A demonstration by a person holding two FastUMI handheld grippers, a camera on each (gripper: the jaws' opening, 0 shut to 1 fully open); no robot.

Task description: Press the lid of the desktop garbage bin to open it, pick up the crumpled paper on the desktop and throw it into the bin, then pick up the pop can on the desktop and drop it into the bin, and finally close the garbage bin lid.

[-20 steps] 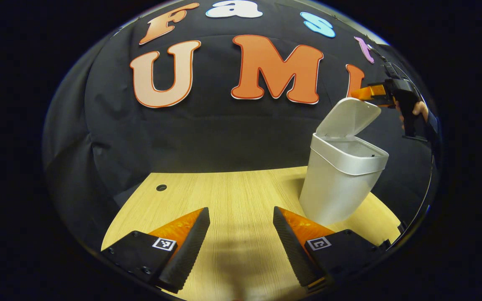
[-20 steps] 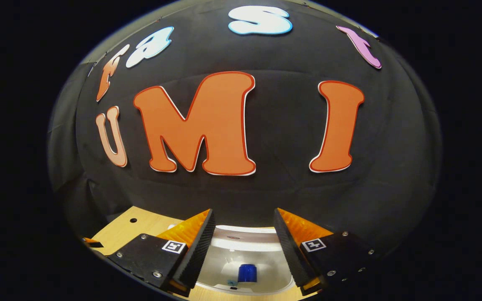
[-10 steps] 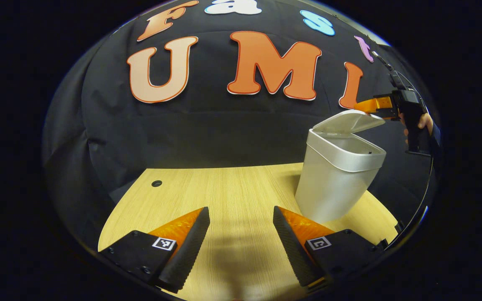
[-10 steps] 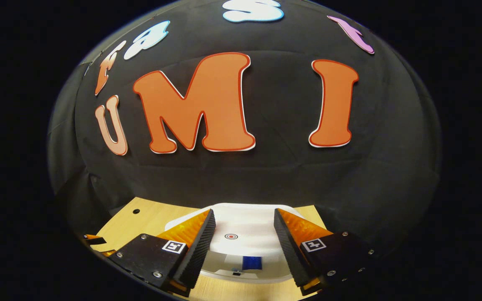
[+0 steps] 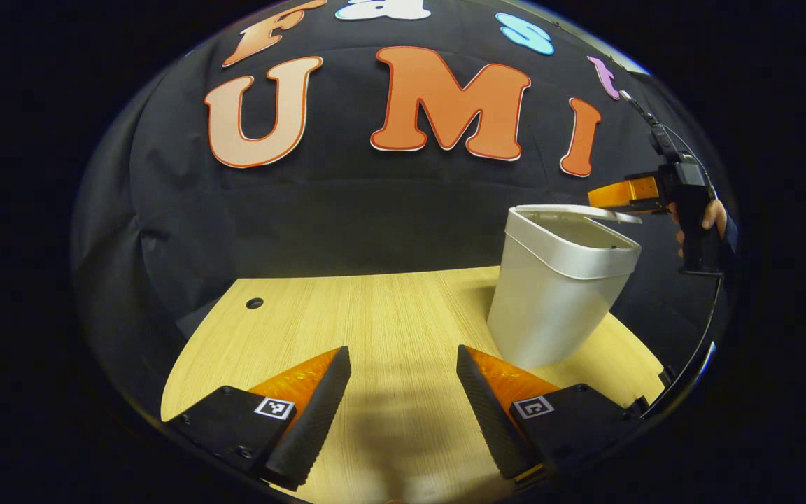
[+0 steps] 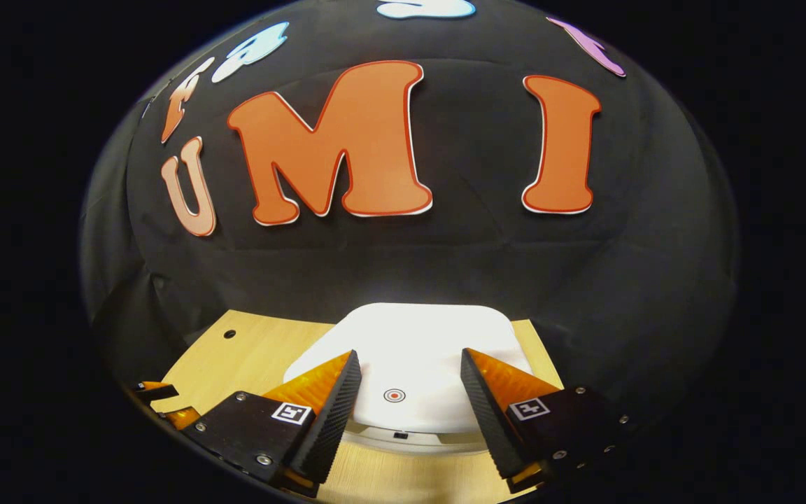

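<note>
The white desktop bin (image 5: 557,294) stands on the wooden table at the right in the left gripper view. Its lid (image 5: 571,212) lies almost flat, a thin gap left at the front. In the right gripper view the lid (image 6: 417,343) is seen from above, with a small red ring mark (image 6: 394,396) near its front edge. My right gripper (image 6: 408,406) is open, hovering just over the lid's front with the mark between its fingers; from the left gripper view the right gripper (image 5: 620,194) sits at the lid's far edge. My left gripper (image 5: 403,406) is open over bare table, left of the bin.
The wooden table (image 5: 375,322) has a round cable hole (image 5: 255,303) at its far left. A hand (image 5: 711,217) holds the right gripper's handle, with a cable running up from it. The black cloth wall stands close behind the table and bin.
The bin lid has swung down from steeply raised to almost flat, hiding the blue can inside. My right gripper followed it down. The left gripper has hardly moved.
</note>
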